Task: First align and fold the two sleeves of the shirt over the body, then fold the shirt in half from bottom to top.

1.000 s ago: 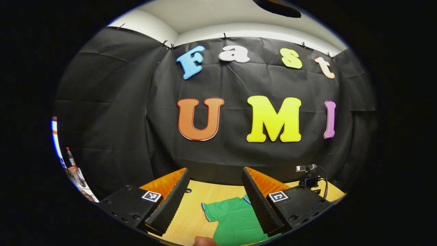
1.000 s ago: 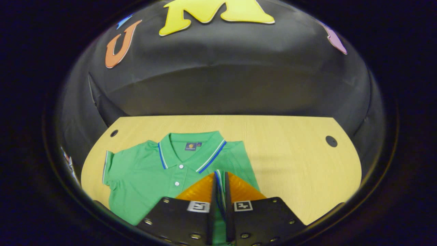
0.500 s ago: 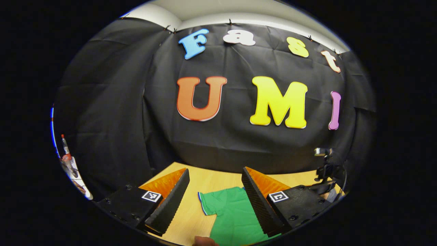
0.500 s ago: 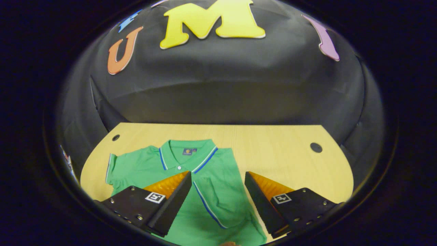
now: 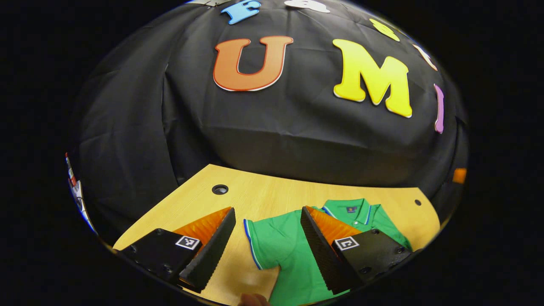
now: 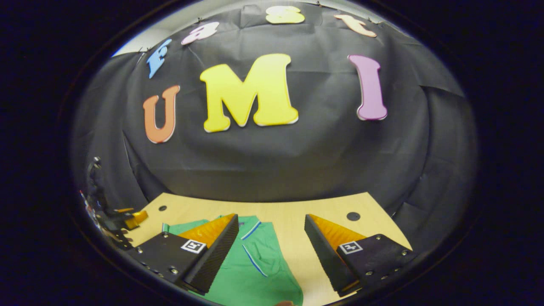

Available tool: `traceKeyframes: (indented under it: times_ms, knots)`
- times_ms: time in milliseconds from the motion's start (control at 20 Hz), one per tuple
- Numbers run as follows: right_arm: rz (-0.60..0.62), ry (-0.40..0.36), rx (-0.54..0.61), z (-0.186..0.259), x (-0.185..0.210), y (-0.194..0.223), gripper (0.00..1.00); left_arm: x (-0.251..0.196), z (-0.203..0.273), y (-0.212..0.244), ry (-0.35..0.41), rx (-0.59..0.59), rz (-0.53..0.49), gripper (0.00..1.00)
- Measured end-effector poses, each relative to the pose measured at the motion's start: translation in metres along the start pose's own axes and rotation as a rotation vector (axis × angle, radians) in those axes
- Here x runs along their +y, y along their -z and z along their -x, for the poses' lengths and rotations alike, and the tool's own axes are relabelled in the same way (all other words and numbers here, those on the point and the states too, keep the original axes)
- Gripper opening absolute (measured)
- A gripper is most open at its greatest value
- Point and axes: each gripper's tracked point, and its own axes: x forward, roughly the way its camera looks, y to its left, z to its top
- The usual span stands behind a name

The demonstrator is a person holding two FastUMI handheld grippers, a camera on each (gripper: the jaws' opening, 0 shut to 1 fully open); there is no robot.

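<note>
Lying flat, green knit shirt (image 5: 293, 255), smooth wooden table (image 5: 263, 199)

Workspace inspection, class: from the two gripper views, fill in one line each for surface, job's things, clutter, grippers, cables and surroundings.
Surface: wooden table with round holes.
Job's things: green shirt lies flat, collar away from the grippers; one sleeve folded over the body, the other sleeve spread out.
Clutter: nothing seen on the table.
Grippers: left gripper open over the spread sleeve; right gripper open, holding nothing.
Cables: nothing seen.
Surroundings: black cloth wall; equipment at the left edge, too small to identify.
</note>
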Motion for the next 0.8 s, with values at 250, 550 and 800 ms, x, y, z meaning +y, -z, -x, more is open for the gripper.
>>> traceKeyframes:
  times_ms: [250,550,800]
  knots:
    - [0.010,0.054,-0.172,0.076,-0.008,-0.072,0.98,-0.007,-0.052,0.025,0.016,0.039,-0.056,0.99]
    - [-0.028,0.061,-0.270,0.134,-0.003,-0.113,0.97,0.014,-0.094,0.055,-0.058,0.124,0.010,0.98]
    - [-0.005,0.104,-0.253,0.140,-0.022,-0.109,0.97,0.020,-0.116,0.088,-0.067,0.256,0.089,0.99]
